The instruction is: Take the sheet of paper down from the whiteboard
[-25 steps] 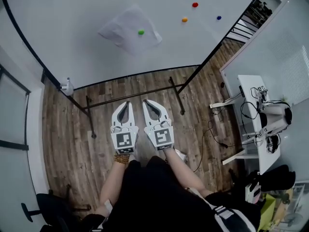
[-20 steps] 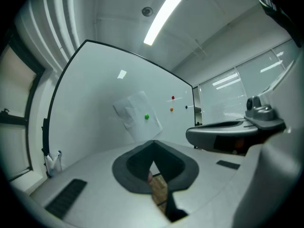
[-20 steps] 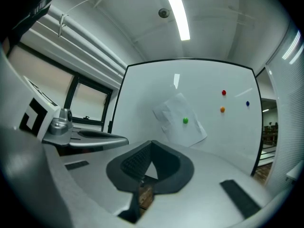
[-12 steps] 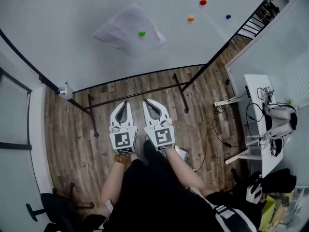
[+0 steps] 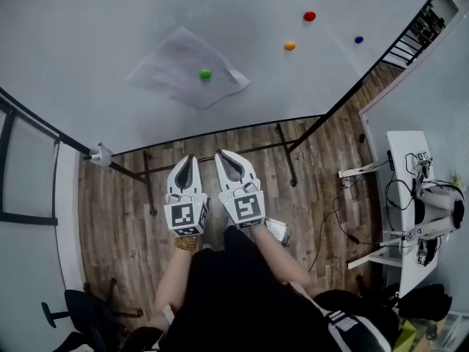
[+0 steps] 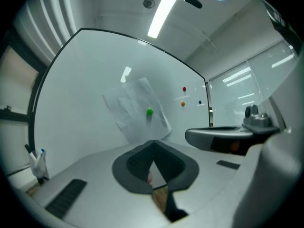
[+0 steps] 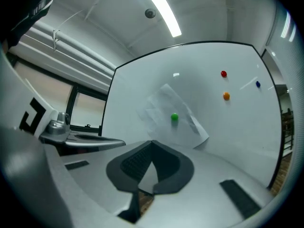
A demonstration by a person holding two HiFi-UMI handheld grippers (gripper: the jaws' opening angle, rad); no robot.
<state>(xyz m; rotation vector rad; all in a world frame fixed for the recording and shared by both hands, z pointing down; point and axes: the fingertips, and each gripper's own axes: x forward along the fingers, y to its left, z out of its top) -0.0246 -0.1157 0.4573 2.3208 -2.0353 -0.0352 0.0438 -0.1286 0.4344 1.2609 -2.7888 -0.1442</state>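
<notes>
A crumpled white sheet of paper (image 5: 185,67) hangs tilted on the whiteboard (image 5: 88,35), pinned by a green magnet (image 5: 205,73). The same sheet of paper (image 6: 137,109) and green magnet (image 6: 149,111) appear ahead in the left gripper view, and the paper (image 7: 173,115) with its magnet (image 7: 174,117) in the right gripper view. My left gripper (image 5: 190,158) and right gripper (image 5: 223,155) are held side by side, level, pointing at the board and well short of it. Both are shut with nothing between the jaws.
Red (image 5: 309,16), orange (image 5: 289,46) and blue (image 5: 358,40) magnets sit to the right of the paper. The board's black stand bars (image 5: 220,145) cross the wood floor below it. A white desk (image 5: 399,167) with cables stands at the right; a chair base (image 5: 73,310) is at the lower left.
The whiteboard and paper have grown larger and shifted lower in the head view as the person moved closer. Both grippers stay shut and side by side.
</notes>
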